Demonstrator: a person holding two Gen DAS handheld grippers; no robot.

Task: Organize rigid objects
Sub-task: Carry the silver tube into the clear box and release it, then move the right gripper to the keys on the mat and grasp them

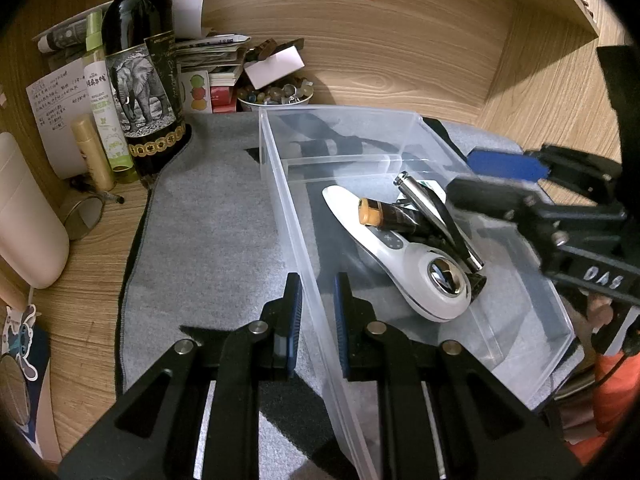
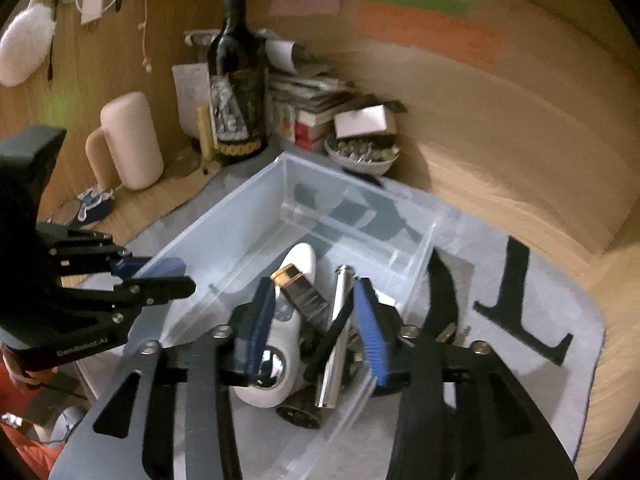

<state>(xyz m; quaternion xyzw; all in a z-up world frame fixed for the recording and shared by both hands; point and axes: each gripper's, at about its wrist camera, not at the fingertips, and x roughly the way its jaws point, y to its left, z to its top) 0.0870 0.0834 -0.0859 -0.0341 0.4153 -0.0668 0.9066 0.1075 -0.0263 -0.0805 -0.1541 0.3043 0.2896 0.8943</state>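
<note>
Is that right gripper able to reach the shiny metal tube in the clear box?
Probably yes. The right gripper hangs open just above the metal tube, which lies on top of the pile in the clear box.

Warm, dim indoor light from above; hard dark shadows fall beside the wine bottle (image 1: 138, 68) and under the clear bin (image 1: 400, 208), with a glare spot on the massager's chrome head (image 1: 442, 276). Left wrist view sharp; right wrist view soft, motion-blurred. Both show strong fisheye bending and black vignetted corners.

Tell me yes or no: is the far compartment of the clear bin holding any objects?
No; the clear bin's far compartment is bare, and the white device lies in the near one.
</note>
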